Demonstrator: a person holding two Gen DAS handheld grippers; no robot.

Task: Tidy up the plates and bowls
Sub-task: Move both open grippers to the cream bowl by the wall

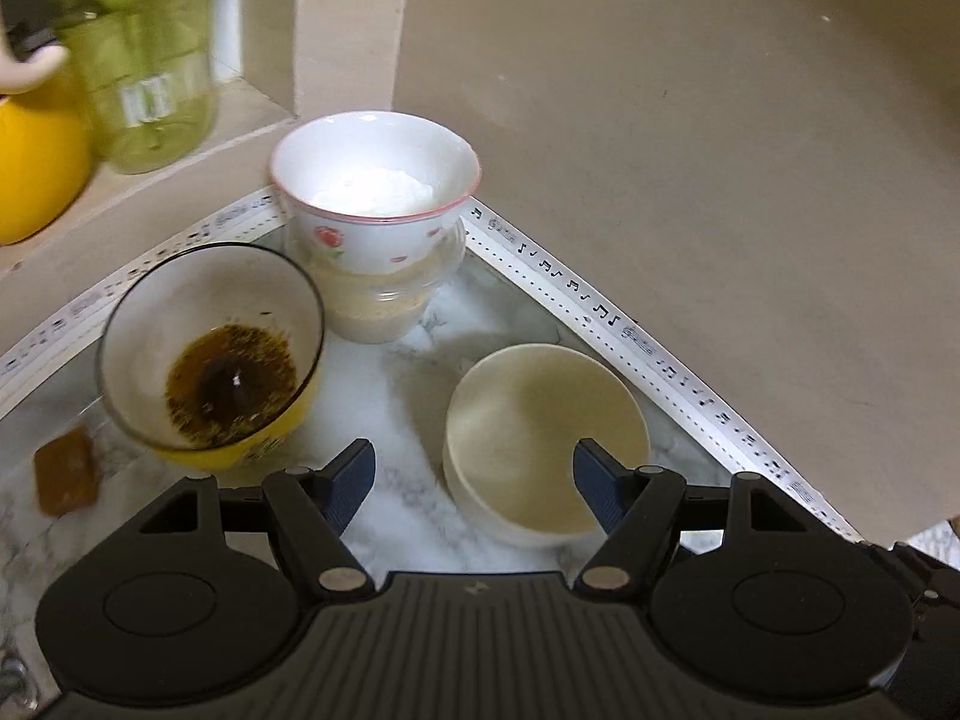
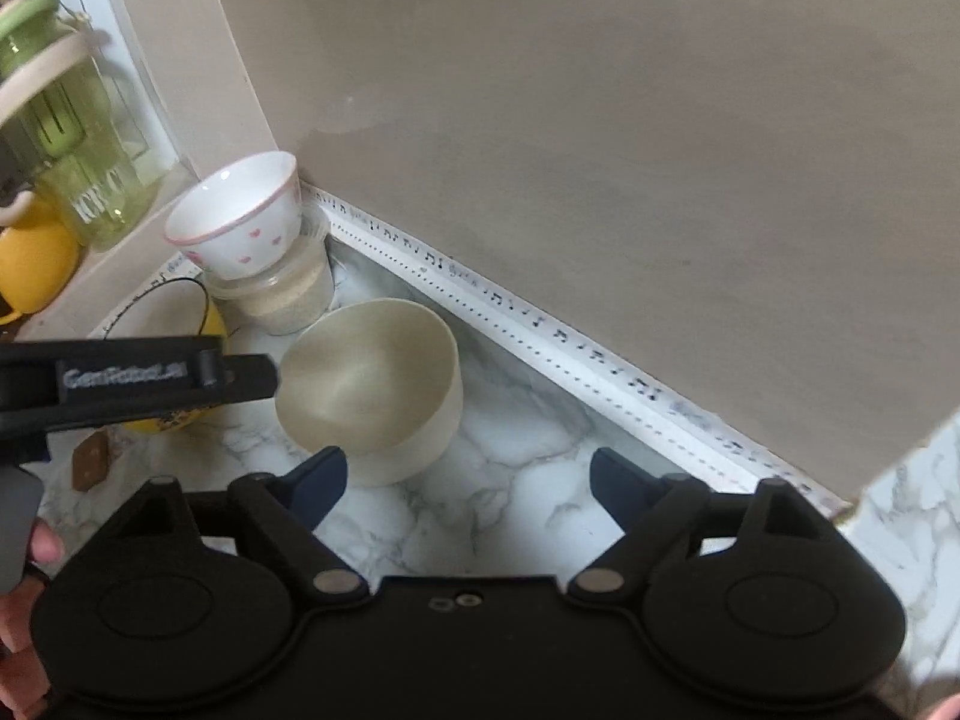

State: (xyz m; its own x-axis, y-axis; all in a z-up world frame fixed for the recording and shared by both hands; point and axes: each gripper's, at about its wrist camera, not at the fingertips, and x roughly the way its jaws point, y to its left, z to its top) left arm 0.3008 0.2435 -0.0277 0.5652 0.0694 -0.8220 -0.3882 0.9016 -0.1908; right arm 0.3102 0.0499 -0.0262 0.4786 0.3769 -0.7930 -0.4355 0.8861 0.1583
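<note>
A cream bowl (image 1: pixel 543 438) stands on the marble counter; it also shows in the right wrist view (image 2: pixel 372 387). My left gripper (image 1: pixel 474 480) is open, its right finger over the bowl's rim, its left finger outside it. A yellow bowl (image 1: pixel 210 354) with dark residue sits to the left, partly hidden in the right wrist view (image 2: pixel 213 315). A white flowered bowl (image 1: pixel 375 204) rests on a clear lidded container (image 1: pixel 384 300). My right gripper (image 2: pixel 468 480) is open and empty, just in front of the cream bowl. The left gripper's body (image 2: pixel 132 381) crosses the right wrist view.
A beige wall (image 1: pixel 690 150) with a white music-note strip (image 1: pixel 600 306) borders the counter at right. A ledge at left holds a green bottle (image 1: pixel 144 60) and a yellow pot (image 1: pixel 36 168). A small brown piece (image 1: pixel 66 477) lies on the counter.
</note>
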